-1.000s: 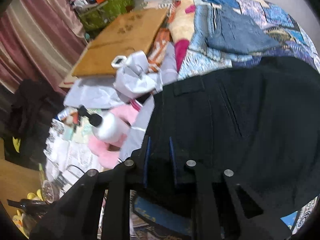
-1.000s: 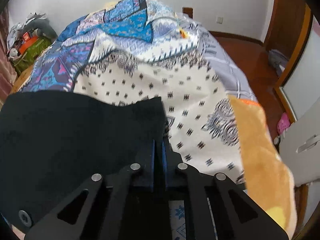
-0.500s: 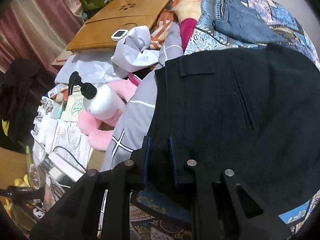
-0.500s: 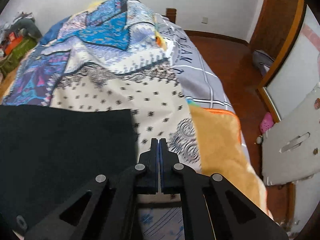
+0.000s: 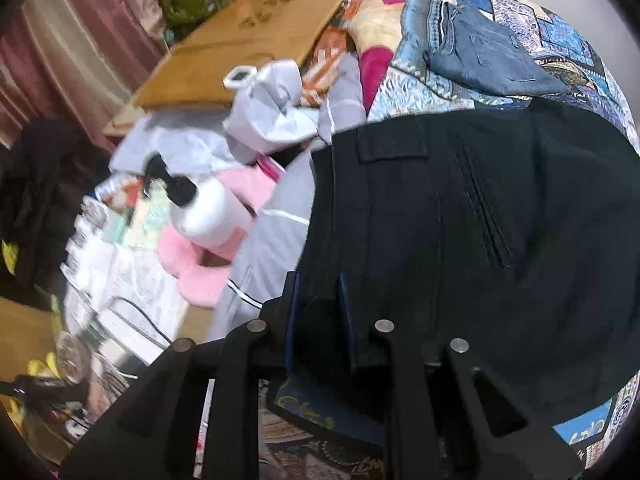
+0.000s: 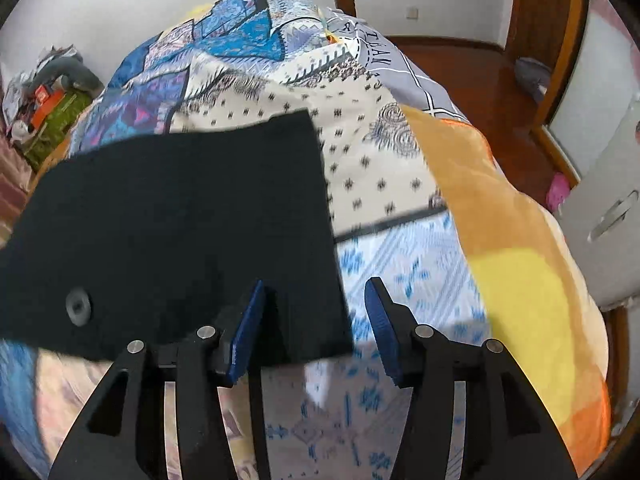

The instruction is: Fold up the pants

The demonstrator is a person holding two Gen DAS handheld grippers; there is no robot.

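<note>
Black pants spread on the patterned bed, one corner in my left grip.

My left gripper (image 5: 318, 316) pinches the waistband edge of the pants (image 5: 460, 240), which stretch ahead and to its right. My right gripper (image 6: 316, 320) is opening; the pants' corner (image 6: 180, 220) lies between its pads but is not pressed. An orange blanket (image 6: 512, 248) lies right of it.

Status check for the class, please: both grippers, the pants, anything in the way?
Left gripper clamped on black pants. Right gripper opening, pants corner between pads, unpinched. Jeans beyond, not in the way.
</note>
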